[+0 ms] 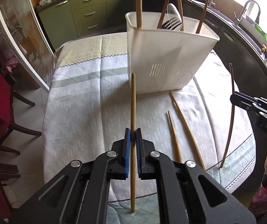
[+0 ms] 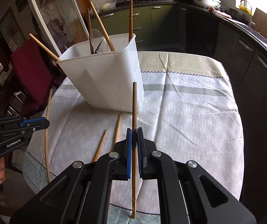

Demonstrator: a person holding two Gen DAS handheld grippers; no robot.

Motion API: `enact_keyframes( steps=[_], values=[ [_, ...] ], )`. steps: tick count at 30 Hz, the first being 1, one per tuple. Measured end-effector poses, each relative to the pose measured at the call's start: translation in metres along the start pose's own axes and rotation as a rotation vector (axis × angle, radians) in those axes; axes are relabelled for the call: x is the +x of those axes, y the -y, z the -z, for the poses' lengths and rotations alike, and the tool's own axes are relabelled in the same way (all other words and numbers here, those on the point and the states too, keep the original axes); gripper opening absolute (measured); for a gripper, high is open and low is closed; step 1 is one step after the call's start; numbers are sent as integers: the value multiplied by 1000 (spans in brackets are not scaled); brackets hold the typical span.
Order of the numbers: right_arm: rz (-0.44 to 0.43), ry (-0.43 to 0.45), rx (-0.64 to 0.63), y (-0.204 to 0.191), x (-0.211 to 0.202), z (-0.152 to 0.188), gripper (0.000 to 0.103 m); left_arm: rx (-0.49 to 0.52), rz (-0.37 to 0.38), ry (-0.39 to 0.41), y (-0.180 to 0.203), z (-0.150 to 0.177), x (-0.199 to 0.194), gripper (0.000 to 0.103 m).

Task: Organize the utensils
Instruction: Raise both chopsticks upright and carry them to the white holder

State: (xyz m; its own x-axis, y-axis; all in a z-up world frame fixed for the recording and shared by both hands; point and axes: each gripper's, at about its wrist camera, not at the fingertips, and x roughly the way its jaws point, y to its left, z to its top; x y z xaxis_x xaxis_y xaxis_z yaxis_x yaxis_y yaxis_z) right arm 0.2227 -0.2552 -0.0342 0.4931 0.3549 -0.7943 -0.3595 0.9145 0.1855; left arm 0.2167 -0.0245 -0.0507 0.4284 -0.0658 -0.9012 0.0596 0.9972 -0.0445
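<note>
Kitchen desk (image 1: 77,102) | left tongs (image 1: 133,134) pinching chopstick (image 1: 133,97) | right tongs (image 2: 134,134) pinching dark chopstick (image 2: 134,104) | likely both for white holder (image 1: 167,56)

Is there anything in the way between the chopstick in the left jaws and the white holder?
Nothing visible: bare tablecloth separates the held chopstick from the white holder. Utensils already stand inside it, but its top has open room.
</note>
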Motion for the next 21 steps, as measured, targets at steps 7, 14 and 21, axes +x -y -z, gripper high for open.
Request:
enact_keyframes(
  steps=[7, 14, 21],
  values=[
    [-10, 73, -15, -5, -35, 18, 6, 11, -3, 89, 0, 6, -45, 6],
    [-24, 131, -13, -8, -56, 36, 6, 25, -2, 123, -1, 16, -66, 6],
    [-20, 162, -19, -9, -73, 52, 6, 30, 9, 148, 0, 28, -76, 6]
  ],
)
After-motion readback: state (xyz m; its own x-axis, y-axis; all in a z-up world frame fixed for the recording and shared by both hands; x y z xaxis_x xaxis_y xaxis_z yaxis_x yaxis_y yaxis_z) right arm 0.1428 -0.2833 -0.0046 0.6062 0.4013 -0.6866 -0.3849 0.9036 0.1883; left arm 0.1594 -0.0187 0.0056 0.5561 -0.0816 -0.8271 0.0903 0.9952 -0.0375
